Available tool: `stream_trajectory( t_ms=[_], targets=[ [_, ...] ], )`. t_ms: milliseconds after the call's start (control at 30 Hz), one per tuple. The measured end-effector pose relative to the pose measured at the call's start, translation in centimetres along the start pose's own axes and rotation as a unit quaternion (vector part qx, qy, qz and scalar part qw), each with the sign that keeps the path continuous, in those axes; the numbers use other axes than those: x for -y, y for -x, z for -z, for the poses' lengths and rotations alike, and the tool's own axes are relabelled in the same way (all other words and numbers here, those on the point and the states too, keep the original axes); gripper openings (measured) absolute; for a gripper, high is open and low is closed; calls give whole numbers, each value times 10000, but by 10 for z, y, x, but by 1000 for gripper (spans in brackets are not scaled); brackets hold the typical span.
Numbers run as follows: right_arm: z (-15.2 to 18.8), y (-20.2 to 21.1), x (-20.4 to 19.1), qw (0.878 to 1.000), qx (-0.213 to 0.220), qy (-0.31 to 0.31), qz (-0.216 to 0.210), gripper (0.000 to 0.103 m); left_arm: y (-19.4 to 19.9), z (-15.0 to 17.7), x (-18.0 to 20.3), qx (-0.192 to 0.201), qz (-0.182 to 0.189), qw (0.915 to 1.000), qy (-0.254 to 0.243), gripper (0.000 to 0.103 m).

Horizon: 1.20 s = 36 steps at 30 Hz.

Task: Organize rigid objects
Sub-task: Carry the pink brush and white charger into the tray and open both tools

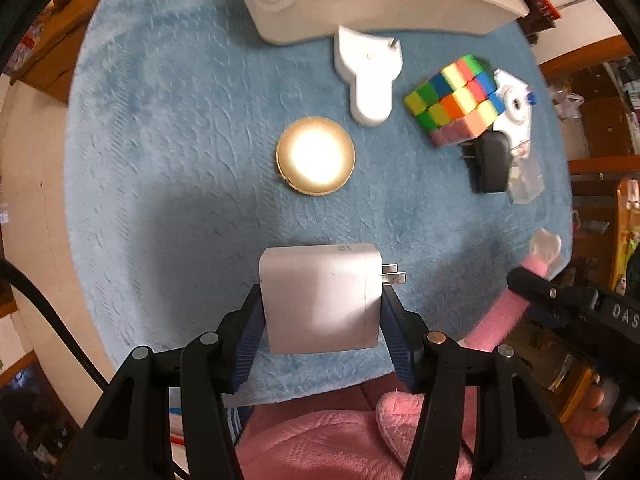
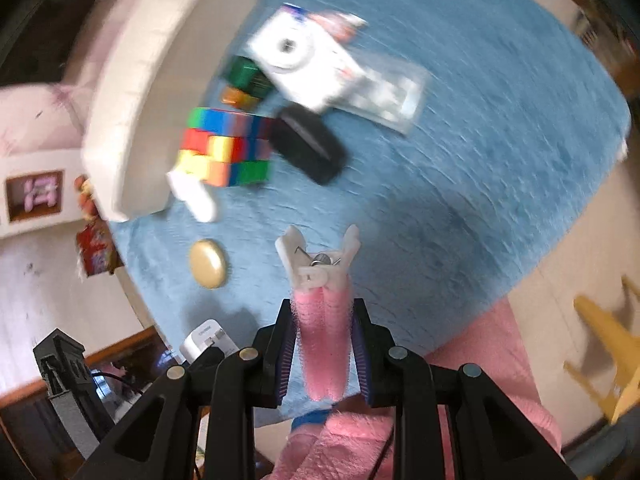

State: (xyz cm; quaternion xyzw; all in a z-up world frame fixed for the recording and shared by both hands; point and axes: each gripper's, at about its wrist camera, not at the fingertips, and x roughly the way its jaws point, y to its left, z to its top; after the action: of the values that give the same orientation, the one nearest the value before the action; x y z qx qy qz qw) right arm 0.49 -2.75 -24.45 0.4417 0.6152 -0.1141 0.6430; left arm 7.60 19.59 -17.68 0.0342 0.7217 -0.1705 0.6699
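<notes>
The left gripper (image 1: 322, 312) clamps a white wall charger (image 1: 322, 296). The right gripper (image 2: 323, 350) clamps a pink hair-roller clip (image 2: 322, 320) above the blue mat (image 2: 460, 160).

A: What is the left gripper (image 1: 322, 304) holding?
B: It is clamping a white charger block (image 1: 322, 298) between its blue-padded fingers (image 1: 253, 334), prongs pointing right, over the blue fuzzy cloth (image 1: 168, 152).

A: And what is lying beyond it?
B: A round gold compact (image 1: 315, 155) is glaring in the middle. A white plastic piece (image 1: 369, 74) is sitting just before the white tray (image 1: 372, 8). A colour cube (image 1: 454, 100) is touching a black adapter (image 1: 490, 164). The right gripper (image 1: 520, 278) is gripping a pink clip (image 1: 520, 292)
</notes>
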Motion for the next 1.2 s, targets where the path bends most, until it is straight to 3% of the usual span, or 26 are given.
stream_trajectory(
  t_ms=[133, 433, 533, 700, 933, 1200],
  targets=[
    [-4, 11, -23, 9980, 282, 519, -230, 27, 28, 6, -16, 319, 258, 9990, 150, 59],
    [-14, 46, -69, 9790, 950, 1706, -584, 27, 84, -35, -14, 1220, 263, 9919, 227, 59],
    [-21, 59, -81, 9701, 1177, 2031, -613, 27, 82, -53, -2, 1491, 428, 9873, 344, 59],
    [-36, 85, -100, 9474, 1647, 2653, -700, 27, 101, -77, 5, 1943, 786, 9766, 485, 59],
    [-60, 110, -125, 9020, 2359, 3543, -726, 27, 117, -102, 18, 2555, 896, 9612, 534, 59],
    [-98, 110, -144, 8648, 2677, 4163, -845, 27, 120, -132, 35, 3041, 1085, 9450, 517, 59]
  ],
)
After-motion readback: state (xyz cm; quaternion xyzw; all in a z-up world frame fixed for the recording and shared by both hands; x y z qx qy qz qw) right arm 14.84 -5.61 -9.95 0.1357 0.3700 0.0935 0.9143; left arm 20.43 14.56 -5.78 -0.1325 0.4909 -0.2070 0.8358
